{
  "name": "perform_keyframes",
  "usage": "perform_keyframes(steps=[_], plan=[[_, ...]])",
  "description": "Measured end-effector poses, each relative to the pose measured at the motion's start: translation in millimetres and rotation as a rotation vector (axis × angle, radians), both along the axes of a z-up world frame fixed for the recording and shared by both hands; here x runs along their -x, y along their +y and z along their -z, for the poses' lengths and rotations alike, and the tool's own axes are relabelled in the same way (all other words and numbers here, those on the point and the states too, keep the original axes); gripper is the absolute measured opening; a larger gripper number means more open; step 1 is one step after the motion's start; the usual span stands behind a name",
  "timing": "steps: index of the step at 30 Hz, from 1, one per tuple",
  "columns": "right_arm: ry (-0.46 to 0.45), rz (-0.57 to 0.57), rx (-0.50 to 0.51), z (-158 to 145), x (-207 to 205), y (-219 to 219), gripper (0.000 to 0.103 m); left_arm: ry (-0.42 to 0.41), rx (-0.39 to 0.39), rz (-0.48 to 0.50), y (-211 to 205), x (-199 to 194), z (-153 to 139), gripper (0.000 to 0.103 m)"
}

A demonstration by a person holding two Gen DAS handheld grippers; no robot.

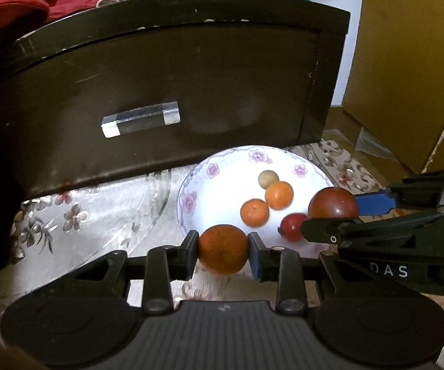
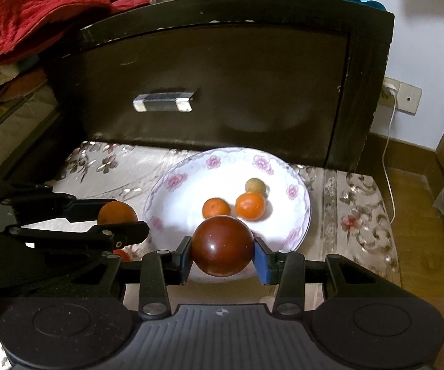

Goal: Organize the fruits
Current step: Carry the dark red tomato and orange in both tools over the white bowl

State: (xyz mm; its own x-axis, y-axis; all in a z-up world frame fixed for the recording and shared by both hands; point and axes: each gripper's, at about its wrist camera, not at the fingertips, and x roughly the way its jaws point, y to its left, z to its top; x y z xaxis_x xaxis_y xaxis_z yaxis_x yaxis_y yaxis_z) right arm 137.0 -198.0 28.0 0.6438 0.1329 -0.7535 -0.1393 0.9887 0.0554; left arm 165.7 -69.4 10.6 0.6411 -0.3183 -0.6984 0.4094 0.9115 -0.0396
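Note:
My left gripper (image 1: 223, 249) is shut on an orange (image 1: 223, 249), held just over the near left rim of a white floral plate (image 1: 222, 172). On the plate lie two small oranges (image 1: 254, 212) (image 1: 279, 195), a tan round fruit (image 1: 268, 178) and a small red fruit (image 1: 293, 225). My right gripper (image 2: 222, 251) is shut on a dark red round fruit (image 2: 222, 246) above the plate's (image 2: 172, 203) near edge. In the right wrist view the left gripper (image 2: 120, 219) shows at left with its orange (image 2: 117, 212). In the left wrist view the right gripper (image 1: 334, 215) carries the dark fruit (image 1: 333, 205).
A dark drawer front (image 1: 160, 92) with a clear handle (image 1: 141, 119) stands right behind the plate. A floral cloth (image 2: 354, 203) covers the surface. Red clothing (image 2: 21, 21) lies on the furniture top. A cardboard box (image 1: 407, 61) stands at right, a wall socket with cable (image 2: 397, 92) beyond.

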Motion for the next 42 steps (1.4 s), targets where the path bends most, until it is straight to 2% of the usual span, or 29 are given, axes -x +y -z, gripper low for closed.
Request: perform_keyframes(steps=[16, 29, 42], plan=[[0.004, 0.02, 0.019, 18, -42, -18, 0.038, 0.022, -0.009, -0.014, -14, -39, 18, 0.038], [0.012, 0.009, 0.035, 30, -55, -16, 0.038, 0.042, -0.018, -0.023, -13, -50, 30, 0.038], [0.003, 0.003, 0.041, 33, -59, -15, 0.04, 0.039, -0.026, -0.029, -13, -51, 31, 0.038]])
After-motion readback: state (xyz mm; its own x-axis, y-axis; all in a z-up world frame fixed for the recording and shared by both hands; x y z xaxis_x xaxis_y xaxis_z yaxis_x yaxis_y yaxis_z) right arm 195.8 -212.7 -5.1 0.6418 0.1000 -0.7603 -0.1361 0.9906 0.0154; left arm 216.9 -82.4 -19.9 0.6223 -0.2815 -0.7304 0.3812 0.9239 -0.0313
